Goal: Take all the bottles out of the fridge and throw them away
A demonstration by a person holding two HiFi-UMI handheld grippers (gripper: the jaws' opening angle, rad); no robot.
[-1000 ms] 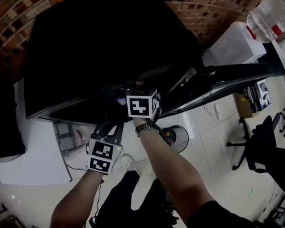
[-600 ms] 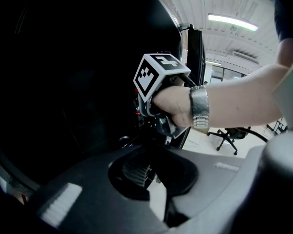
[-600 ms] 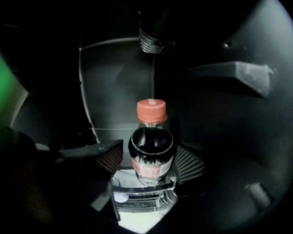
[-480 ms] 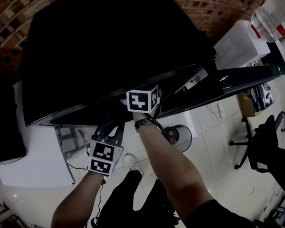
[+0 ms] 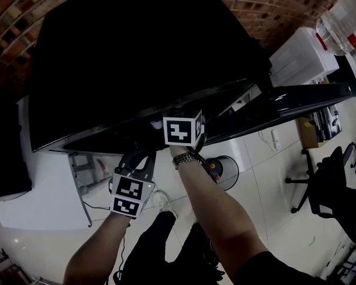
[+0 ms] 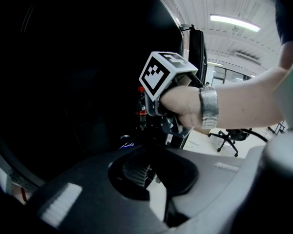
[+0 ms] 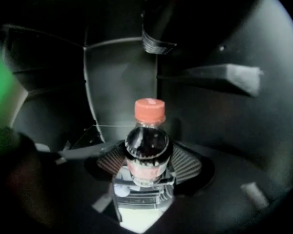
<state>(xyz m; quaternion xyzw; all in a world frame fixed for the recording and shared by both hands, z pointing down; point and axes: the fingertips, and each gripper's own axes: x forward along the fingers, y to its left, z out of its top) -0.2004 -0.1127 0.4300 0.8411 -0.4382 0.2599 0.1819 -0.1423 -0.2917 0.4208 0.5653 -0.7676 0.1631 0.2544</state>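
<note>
While the left gripper (image 5: 135,161) waits just below the front of the fridge (image 5: 136,52), jaws drawn nearly together on nothing, the right gripper (image 7: 149,165) reaches into the unlit cabinet for a cola bottle (image 7: 146,147). The bottle, dark with an orange-red cap (image 7: 150,110), stands upright inside the fridge, squarely between the right jaws, whose ribbed pads (image 7: 188,164) flank its upper body. Those jaws have just been closing from their widest and stand wide, close beside the bottle; no firm squeeze shows yet. Coming in from the front and angled downward lets the pads meet the broad body rather than the narrow neck, probably the surest hold for lifting it clear. The fridge door (image 5: 296,94) stands wide open to the person's right, leaving room for both arms. A round container (image 5: 226,172) on the white floor near the right forearm may be the bin.
</note>
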